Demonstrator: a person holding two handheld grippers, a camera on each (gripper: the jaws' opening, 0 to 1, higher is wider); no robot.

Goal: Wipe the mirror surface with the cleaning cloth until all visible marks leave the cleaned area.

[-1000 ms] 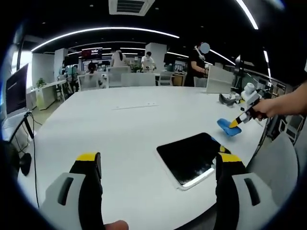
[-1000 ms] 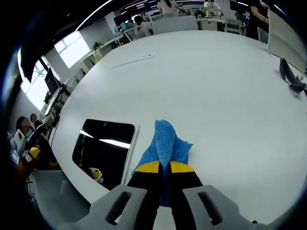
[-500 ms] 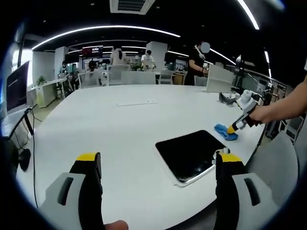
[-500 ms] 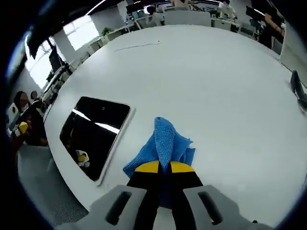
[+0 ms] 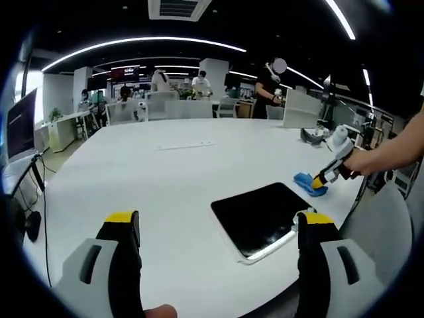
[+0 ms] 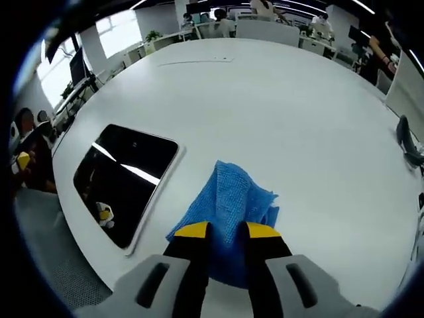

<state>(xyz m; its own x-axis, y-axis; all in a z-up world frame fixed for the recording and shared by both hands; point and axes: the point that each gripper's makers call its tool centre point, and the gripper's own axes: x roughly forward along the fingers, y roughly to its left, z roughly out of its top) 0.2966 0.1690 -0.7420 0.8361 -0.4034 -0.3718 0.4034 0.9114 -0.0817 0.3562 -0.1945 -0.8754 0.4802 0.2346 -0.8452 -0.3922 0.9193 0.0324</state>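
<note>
Pinching blue cloth (image 6: pixel 228 205) w/ right claw (image 6: pixel 222 232) beside mirror (image 6: pixel 126 173); left claw (image 5: pixel 218 222) spread, empty.

The near part of the cleaning cloth (image 6: pixel 228 218) is hidden behind the right gripper (image 6: pixel 225 232). Marks on the mirror (image 5: pixel 260 214) cannot be made out. The counter (image 6: pixel 298 119) is cut off at 3 o'clock.

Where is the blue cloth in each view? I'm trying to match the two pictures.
Left gripper view: the blue cloth lies at right on the white table, under the right gripper.
Right gripper view: cloth at bottom centre, between the jaws.
Shared landmark: the mirror beside it.
</note>
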